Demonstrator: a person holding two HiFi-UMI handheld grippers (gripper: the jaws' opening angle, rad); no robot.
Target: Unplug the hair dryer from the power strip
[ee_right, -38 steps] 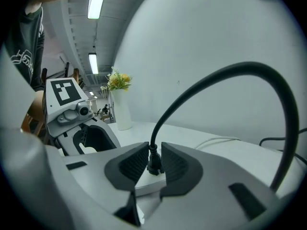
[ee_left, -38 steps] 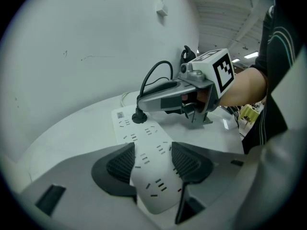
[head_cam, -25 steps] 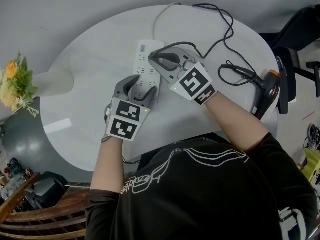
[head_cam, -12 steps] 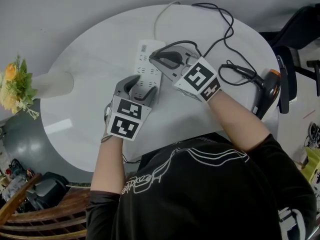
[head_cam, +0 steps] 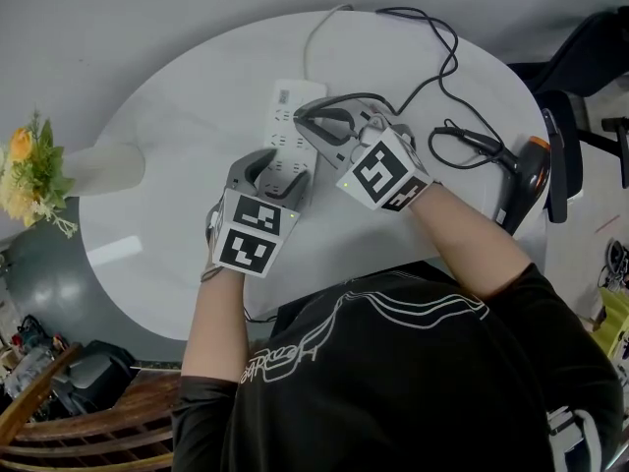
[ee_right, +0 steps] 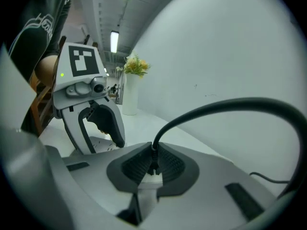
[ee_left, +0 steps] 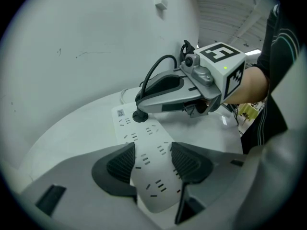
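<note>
A white power strip (head_cam: 283, 104) lies on the round white table (head_cam: 167, 244). My left gripper (head_cam: 283, 165) straddles its near end, and in the left gripper view the pads (ee_left: 120, 164) sit against both long sides of the strip (ee_left: 149, 178). My right gripper (head_cam: 303, 118) is shut on the black plug (ee_left: 139, 115), which stands in a socket further along the strip. The right gripper view shows its pads clamped on the plug (ee_right: 153, 164) where the cord (ee_right: 216, 107) leaves it. That black cord (head_cam: 447, 57) loops round to the black and orange hair dryer (head_cam: 526, 170) at the table's right edge.
A white vase with yellow flowers (head_cam: 93, 165) stands at the table's left edge. The strip's white cable (head_cam: 313, 32) runs off the far edge. A wooden chair (head_cam: 59, 411) is at the lower left, and a dark chair (head_cam: 590, 57) at the right.
My right gripper has rolled a little on the plug, so its marker cube has turned. The left gripper and the power strip have stayed where they were.
</note>
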